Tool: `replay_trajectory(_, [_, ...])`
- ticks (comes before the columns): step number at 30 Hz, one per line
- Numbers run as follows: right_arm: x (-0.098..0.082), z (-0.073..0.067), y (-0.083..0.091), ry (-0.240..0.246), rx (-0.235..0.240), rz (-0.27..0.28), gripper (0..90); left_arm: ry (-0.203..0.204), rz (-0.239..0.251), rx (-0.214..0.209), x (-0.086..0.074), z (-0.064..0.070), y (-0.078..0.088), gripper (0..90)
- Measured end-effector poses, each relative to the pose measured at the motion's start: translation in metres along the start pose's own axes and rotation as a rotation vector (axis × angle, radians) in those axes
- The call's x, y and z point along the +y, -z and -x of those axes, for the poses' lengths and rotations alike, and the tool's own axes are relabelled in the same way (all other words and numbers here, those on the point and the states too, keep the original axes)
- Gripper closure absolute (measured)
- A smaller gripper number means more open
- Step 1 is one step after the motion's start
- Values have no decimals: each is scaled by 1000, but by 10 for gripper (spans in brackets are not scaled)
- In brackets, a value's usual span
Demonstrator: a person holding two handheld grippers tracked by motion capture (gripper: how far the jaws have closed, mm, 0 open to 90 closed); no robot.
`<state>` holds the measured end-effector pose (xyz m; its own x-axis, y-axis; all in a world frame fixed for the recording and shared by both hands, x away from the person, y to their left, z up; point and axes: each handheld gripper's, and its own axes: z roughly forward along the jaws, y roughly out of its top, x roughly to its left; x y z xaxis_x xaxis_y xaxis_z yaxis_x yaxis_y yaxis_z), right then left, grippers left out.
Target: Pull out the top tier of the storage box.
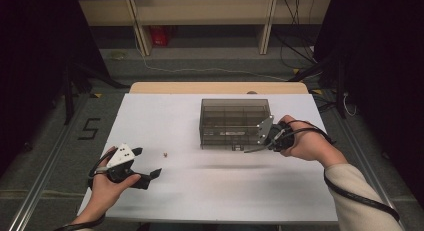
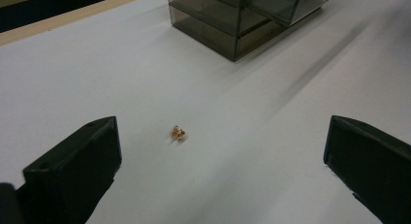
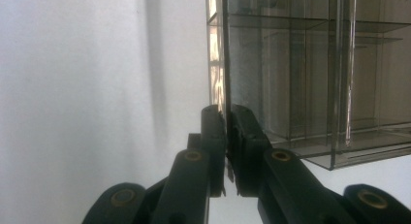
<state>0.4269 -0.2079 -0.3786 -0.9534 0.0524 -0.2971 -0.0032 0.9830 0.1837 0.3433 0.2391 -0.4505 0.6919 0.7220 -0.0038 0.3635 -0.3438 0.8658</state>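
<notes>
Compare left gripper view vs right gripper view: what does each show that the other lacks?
Left gripper view: the left gripper with jaws wide open, and a small gold-coloured piece on the white table ahead of them. Right gripper view: the right gripper pinched shut on the edge of a clear panel of the smoky organiser box. Both: the box and the white tabletop.
</notes>
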Motion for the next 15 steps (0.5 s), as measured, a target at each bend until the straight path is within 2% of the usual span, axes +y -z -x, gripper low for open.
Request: replay_trajectory(15, [-1,-6,1,0,-5,6,853,0,1,0,0,0,0,0])
